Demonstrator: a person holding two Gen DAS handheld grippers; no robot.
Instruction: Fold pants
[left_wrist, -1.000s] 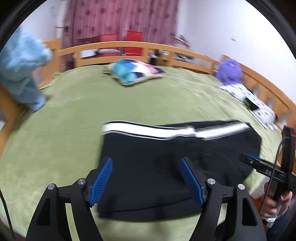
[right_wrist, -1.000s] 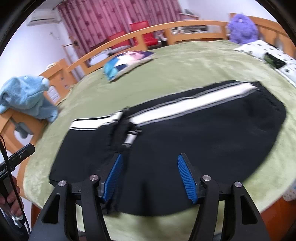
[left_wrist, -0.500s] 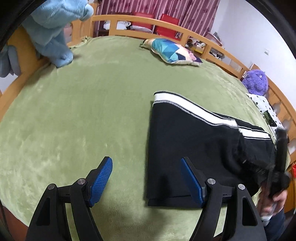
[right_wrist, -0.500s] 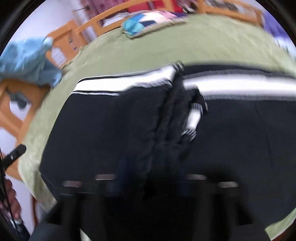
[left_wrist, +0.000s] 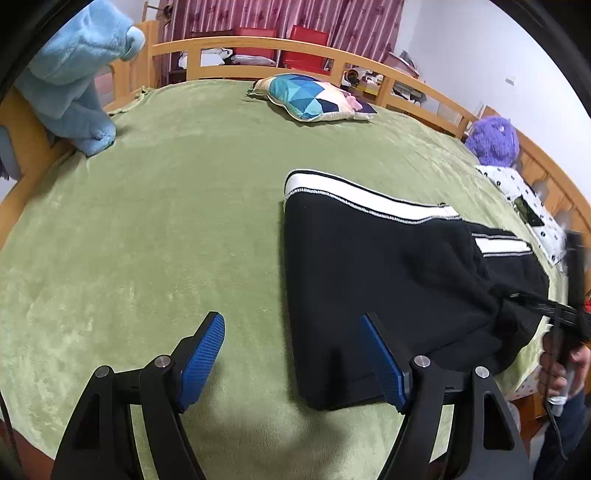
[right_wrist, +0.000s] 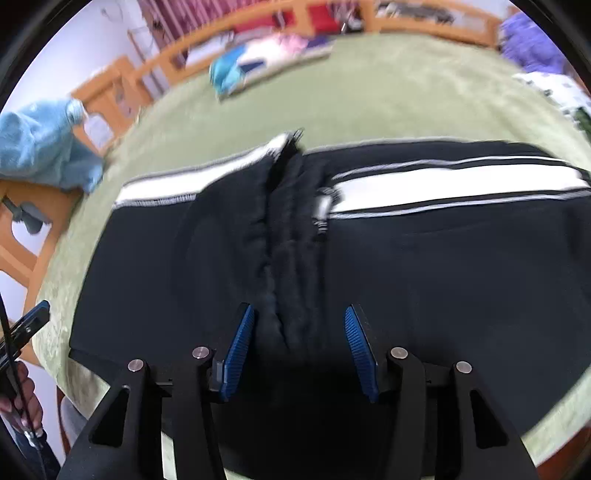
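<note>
Pants (left_wrist: 388, 288) lie half-folded on the green blanket (left_wrist: 166, 229); from the left wrist, the left gripper (left_wrist: 295, 354) gapes empty, its fingers straddling the near left corner where a second ago they hung over mid-cloth. From the right wrist, the right gripper (right_wrist: 299, 347) is opening around the bunched fold, after a brief pinch. Next, I'd judge: grab both near corners.

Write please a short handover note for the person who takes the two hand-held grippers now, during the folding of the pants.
Left hand-held gripper: open, empty, over the near left edge of the black pants.
Right hand-held gripper: jaws opening around the bunched ridge in the middle of the pants; pads not pressing it.
Pants: on the green blanket, near the bed's front edge, white stripe on the far side.
Done: one end folded over.
Left: flatten the ridge, finish folding.
</note>
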